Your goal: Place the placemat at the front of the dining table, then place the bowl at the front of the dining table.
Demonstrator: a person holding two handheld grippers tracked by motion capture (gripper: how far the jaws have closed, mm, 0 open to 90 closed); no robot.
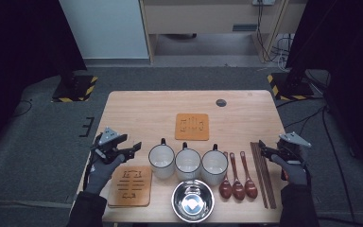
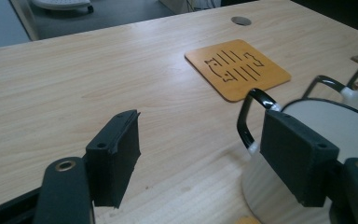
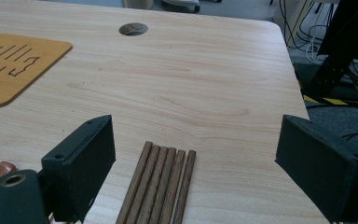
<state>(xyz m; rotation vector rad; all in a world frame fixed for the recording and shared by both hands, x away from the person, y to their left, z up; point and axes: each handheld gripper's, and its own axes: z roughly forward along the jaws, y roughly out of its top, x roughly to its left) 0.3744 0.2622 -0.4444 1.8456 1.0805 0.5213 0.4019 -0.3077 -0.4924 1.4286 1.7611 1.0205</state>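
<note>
The left hand-held gripper (image 1: 133,150) gapes empty beside the leftmost white enamel mug (image 1: 161,161); the right hand-held gripper (image 1: 263,149) spreads wide over brown wooden chopsticks (image 1: 261,170) on the bench (image 1: 151,106).

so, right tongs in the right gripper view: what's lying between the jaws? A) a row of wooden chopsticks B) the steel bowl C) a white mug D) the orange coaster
A: the wooden chopsticks lie side by side on the table between the open jaws of the right tongs, with neither pad touching them.
</note>
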